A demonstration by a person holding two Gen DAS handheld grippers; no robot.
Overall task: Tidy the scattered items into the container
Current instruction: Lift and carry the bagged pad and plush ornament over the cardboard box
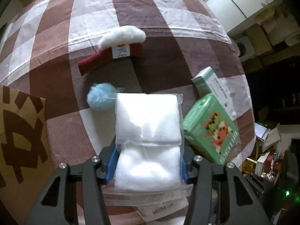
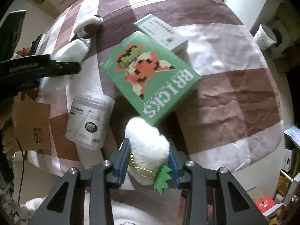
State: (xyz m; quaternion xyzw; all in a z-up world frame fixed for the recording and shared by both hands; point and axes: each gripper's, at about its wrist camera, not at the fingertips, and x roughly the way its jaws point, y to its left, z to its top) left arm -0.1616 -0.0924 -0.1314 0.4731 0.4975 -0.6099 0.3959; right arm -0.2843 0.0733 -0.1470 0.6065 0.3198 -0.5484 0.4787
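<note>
Two grippers were each clamped on something above a brown-and-white checked cloth (image 1: 56, 112): the left gripper (image 1: 147, 166) squeezed a clear plastic bag of white stuffing (image 1: 148, 131), the right gripper (image 2: 149, 166) a fluffy white plush with green felt leaves (image 2: 148, 146). A brown cardboard box (image 1: 20, 136) stood left of the bag.

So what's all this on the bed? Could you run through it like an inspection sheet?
Surface: brown and white checked bedspread, creased.
Job's things: clear bag of white stuffing and white plush toy, each held; green BRICKS box leaning on a pale box; blue pompom; red and white plush; white tub on its side.
Container: cardboard box at the bed's edge.
Grippers: left gripper and right gripper, both closed on their items.
Cables: thin dark cable.
Surroundings: cluttered floor, boxes.
</note>
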